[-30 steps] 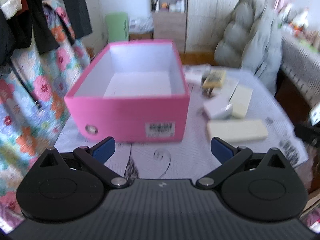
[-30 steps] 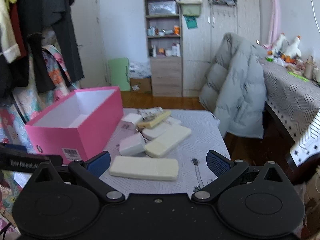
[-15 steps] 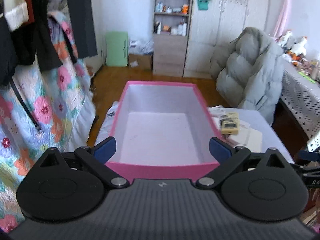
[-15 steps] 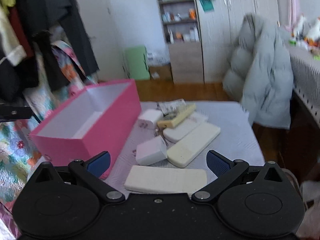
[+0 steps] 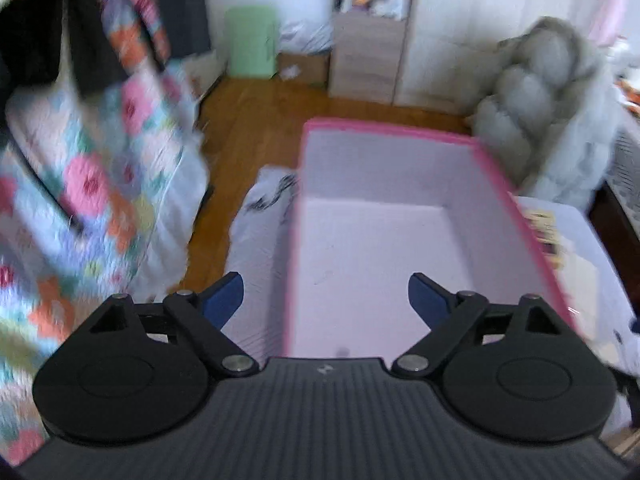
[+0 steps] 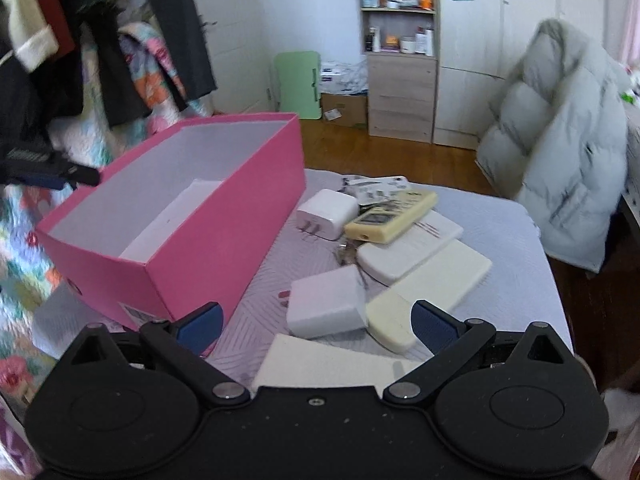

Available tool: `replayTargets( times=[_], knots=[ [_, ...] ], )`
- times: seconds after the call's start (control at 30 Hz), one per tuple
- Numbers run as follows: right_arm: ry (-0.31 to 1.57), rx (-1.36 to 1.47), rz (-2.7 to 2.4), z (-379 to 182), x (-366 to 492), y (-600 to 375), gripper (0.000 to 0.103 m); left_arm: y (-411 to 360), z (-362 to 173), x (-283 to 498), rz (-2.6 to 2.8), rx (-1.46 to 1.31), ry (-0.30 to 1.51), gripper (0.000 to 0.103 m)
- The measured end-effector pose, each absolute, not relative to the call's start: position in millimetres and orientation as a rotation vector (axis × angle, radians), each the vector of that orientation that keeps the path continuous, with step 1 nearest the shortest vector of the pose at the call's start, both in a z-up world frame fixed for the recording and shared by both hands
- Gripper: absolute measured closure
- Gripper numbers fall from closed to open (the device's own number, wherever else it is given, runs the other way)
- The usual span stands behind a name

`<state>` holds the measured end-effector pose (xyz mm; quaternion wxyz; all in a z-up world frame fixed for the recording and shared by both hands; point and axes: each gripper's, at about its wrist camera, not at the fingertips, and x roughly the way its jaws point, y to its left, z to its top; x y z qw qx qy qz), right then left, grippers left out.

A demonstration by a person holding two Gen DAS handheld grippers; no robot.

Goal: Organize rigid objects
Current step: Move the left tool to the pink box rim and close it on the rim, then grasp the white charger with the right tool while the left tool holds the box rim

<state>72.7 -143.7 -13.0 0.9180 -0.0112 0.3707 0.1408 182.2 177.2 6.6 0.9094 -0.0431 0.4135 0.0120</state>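
I judge nothing done yet: the pink box (image 6: 224, 220) is empty; remotes and adapters (image 6: 384, 256) wait beside it; my left gripper (image 5: 326, 300) and right gripper (image 6: 316, 326) gape wide, holding nothing.

Right gripper (image 6: 316, 322) jaws wide apart, holding nothing. Pink box (image 6: 224, 240) on left of grey surface (image 6: 520, 240), interior white. Beside it: two white adapters (image 6: 326, 308), yellowed remote (image 6: 390, 216), pale flat blocks (image 6: 432, 280). Grey coat (image 6: 560, 152) behind.
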Motion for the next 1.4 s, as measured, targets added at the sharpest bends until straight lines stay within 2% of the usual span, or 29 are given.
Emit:
replayTargets(
  times=[0.47, 0.5, 0.6, 0.63, 0.83, 0.97, 1.03, 1.17, 1.2, 1.33, 1.4],
  knots=[
    [0.810, -0.098, 0.275, -23.3, 103.9, -124.8, 0.004, 191.1, -11.1, 241.1, 0.046, -0.081, 0.893, 0.014],
    [0.813, -0.101, 0.276, -23.5, 104.7, -124.6, 0.004, 190.2, -11.7, 241.6, 0.039, -0.078, 0.894, 0.018],
    [0.813, -0.110, 0.276, -24.0, 105.9, -123.3, 0.004, 184.2, -12.7, 243.5, 0.040, -0.033, 0.895, 0.049],
    [0.814, -0.114, 0.277, -24.0, 106.6, -123.4, 0.004, 183.7, -12.6, 245.1, 0.045, -0.030, 0.897, 0.054],
    [0.809, -0.113, 0.270, -23.4, 113.8, -125.4, 0.004, 183.2, -8.3, 261.7, 0.048, -0.061, 0.896, 0.064],
    [0.806, -0.111, 0.266, -24.0, 116.6, -127.2, 0.004, 185.3, -14.3, 278.8, 0.080, -0.068, 0.928, 0.062],
    [0.807, -0.111, 0.265, -25.0, 118.2, -128.0, 0.004, 186.2, -16.0, 286.2, 0.085, -0.073, 0.951, 0.055],
    [0.802, -0.108, 0.256, -25.9, 121.0, -129.1, 0.004, 181.1, -14.3, 286.5, 0.111, -0.050, 0.925, 0.055],
    [0.800, -0.109, 0.255, -26.1, 121.6, -129.1, 0.004, 179.3, -14.3, 285.9, 0.106, -0.044, 0.920, 0.057],
    [0.788, -0.130, 0.255, -27.8, 120.8, -129.0, 0.004, 175.4, -18.2, 281.2, 0.090, -0.027, 0.920, 0.091],
    [0.786, -0.135, 0.268, -28.7, 119.8, -128.6, 0.004, 175.9, -18.0, 276.1, 0.089, -0.022, 0.913, 0.092]
  ],
)
